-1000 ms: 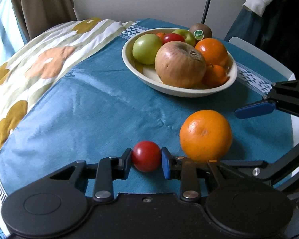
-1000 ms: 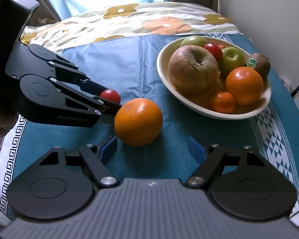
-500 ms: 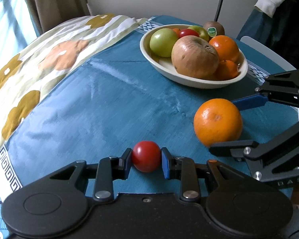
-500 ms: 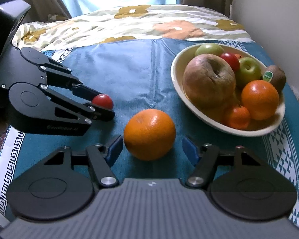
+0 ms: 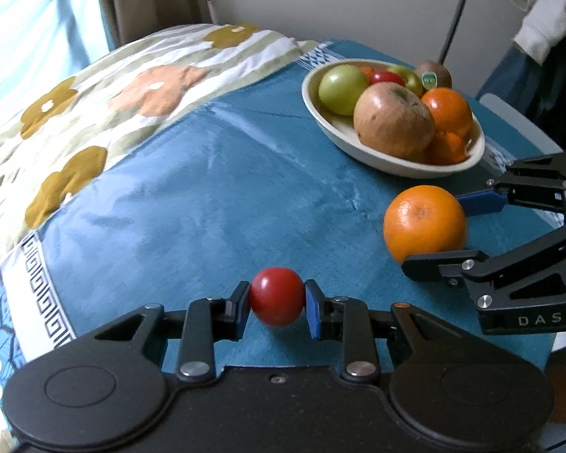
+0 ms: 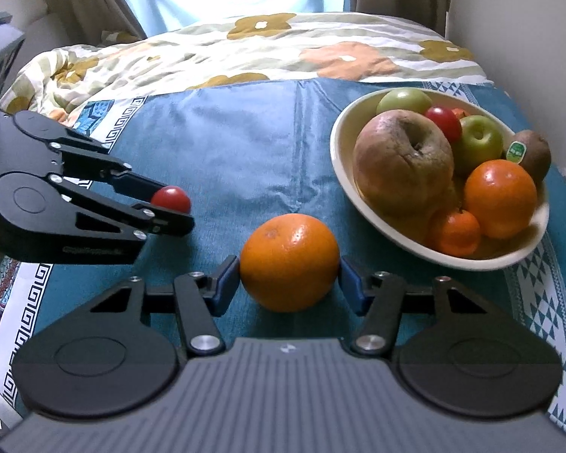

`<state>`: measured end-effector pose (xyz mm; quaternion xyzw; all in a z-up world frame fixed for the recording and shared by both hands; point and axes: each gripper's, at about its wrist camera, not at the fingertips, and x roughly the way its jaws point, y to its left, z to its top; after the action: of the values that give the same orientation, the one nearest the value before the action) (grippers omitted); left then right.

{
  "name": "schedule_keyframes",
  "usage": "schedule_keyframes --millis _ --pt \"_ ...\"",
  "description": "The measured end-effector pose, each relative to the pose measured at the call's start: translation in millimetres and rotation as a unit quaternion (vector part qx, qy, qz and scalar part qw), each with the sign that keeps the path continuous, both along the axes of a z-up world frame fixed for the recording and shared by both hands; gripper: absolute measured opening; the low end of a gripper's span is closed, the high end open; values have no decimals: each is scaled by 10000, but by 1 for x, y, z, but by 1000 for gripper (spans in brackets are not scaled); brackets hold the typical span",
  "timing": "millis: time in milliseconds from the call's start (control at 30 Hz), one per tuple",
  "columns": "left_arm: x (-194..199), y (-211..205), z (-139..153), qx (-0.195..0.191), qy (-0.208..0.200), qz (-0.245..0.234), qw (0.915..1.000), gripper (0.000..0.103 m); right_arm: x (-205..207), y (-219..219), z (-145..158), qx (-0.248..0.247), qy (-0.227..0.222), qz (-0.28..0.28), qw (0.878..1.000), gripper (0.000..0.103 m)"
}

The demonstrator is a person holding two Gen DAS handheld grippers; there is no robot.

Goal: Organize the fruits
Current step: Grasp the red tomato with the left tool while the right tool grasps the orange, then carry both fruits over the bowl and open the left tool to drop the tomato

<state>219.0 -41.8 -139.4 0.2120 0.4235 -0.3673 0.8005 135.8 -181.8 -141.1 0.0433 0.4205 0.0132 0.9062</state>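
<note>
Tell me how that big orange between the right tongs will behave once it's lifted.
The orange is round, so it would likely roll on the blue cloth if released. The right tongs touch it only at two narrow pads, so it may pivot. It looks firm, probably fairly heavy for its size.

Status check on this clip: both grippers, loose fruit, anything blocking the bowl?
Left gripper shut on small red tomato. Right gripper shut on large loose orange. Cream fruit bowl already heaped; path across blue cloth unobstructed.
</note>
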Motion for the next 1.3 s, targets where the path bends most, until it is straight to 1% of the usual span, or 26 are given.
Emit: schedule_keyframes --millis 233,500,700,900,1067,1300 --pt "-18 7 30 -249 -111 387 9989 33 -10 -6 22 95 -176 -35 9998 72" --pt "-42 -4 66 -521 -211 753 9956 33 -28 -28 53 235 -331 -48 9992 71" --pt "-61 -30 87 -690 -344 843 9935 33 -42 -59 73 205 -456 -85 9987 71" --pt "-75 -65 103 -859 -421 1006 9903 33 -50 -104 91 181 -562 -133 9982 71" --pt "-78 -93 107 -954 -447 1207 9871 33 -49 -137 101 55 -676 -23 9977 71" --pt "-72 -136 101 -887 -518 1478 9837 33 -42 -177 105 91 -813 177 9965 71"
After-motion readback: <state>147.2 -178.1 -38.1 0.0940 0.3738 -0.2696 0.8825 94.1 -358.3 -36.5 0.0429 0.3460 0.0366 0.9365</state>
